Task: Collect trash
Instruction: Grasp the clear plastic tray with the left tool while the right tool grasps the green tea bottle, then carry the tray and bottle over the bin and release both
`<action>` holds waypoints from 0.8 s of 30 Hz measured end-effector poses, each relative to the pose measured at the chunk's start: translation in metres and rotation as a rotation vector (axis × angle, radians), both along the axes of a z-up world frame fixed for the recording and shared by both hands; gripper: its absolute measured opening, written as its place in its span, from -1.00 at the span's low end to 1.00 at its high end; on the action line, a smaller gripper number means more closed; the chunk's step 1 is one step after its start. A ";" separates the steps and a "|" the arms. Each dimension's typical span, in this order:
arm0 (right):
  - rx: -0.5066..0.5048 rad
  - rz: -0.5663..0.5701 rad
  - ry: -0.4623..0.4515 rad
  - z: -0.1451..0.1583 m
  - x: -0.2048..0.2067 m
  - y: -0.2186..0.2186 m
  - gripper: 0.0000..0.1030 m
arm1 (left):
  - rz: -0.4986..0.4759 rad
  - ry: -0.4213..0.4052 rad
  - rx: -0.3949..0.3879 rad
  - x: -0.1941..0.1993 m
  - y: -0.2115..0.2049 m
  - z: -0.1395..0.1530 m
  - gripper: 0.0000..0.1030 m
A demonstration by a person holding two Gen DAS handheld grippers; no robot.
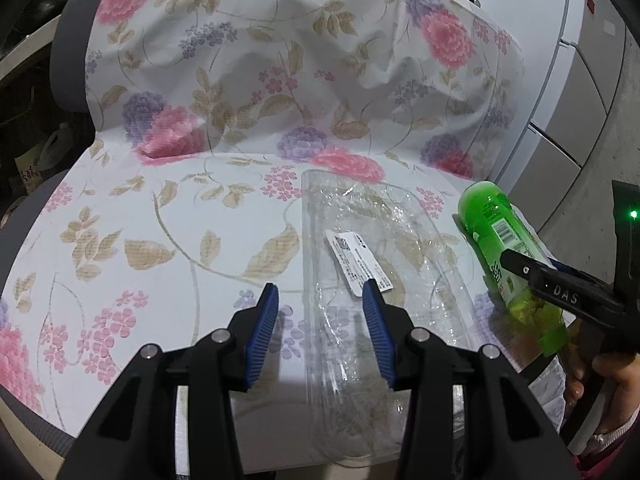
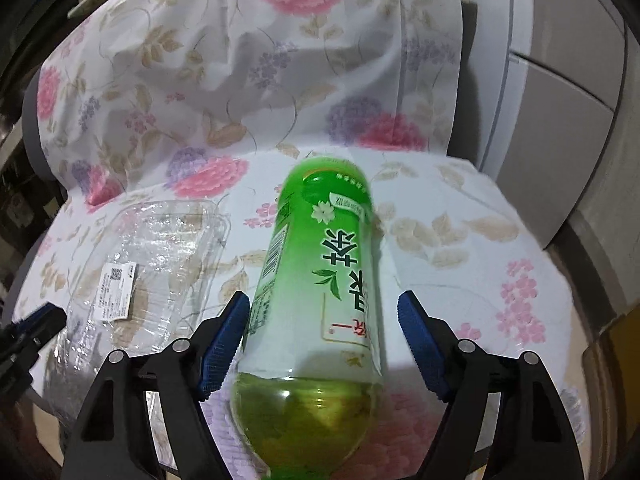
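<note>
- Scene: a seat draped in a flowered cloth (image 1: 168, 248). Two pieces of trash lie on it: a clear plastic tray (image 1: 360, 256) with a white label (image 1: 358, 260), and a green bottle (image 2: 316, 280).
- Right gripper (image 2: 322, 344): jaws wide, one to each side of the bottle. The left pad sits at or against the bottle's side and the right pad stands clear with a visible gap, so this is no clamp yet.
- Bottle: its long axis runs nearly along the gripper's pointing line, base away from the camera and neck end toward it, passing under the jaws. It leans slightly left at the far end. I cannot tell whether it rests on the cloth or is partly lifted.
- Key relation: the bottle body is between the right pads, which face each other across its width. Judged next need: close across the body without pushing it sideways off the seat's near edge.
- Left gripper (image 1: 322, 320): jaws partly apart, nothing pinched. The tray's near left edge lies between and below the pads; the label is just ahead of the right pad.
- The tray's long axis runs away from the left gripper, tilted a little right. The left hand is the nearer one for it.
- The bottle lies right of the tray, near but apart.
</note>
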State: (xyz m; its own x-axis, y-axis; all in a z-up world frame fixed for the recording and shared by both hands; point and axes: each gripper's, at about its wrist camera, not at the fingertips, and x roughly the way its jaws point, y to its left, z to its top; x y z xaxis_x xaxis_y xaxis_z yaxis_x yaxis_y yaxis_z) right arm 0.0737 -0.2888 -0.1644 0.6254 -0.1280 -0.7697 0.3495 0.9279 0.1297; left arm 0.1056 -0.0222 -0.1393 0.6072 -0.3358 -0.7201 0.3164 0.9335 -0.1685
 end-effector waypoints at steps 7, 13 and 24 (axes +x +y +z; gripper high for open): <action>-0.013 0.021 -0.003 0.001 -0.001 0.006 0.27 | -0.006 0.050 -0.008 0.010 -0.004 -0.012 -0.17; -0.059 0.058 -0.021 0.010 -0.021 0.014 0.25 | -0.038 0.078 0.026 0.021 -0.014 -0.019 -0.51; -0.068 0.041 -0.137 0.047 -0.064 0.006 0.25 | -0.090 -0.068 -0.047 -0.019 -0.023 0.029 -0.90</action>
State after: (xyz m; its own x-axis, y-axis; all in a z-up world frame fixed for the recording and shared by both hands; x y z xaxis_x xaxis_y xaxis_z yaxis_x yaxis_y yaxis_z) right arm 0.0097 -0.2832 -0.1175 0.7294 -0.1496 -0.6676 0.2950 0.9492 0.1096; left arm 0.0866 -0.0455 -0.1100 0.6202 -0.4234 -0.6604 0.4107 0.8925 -0.1865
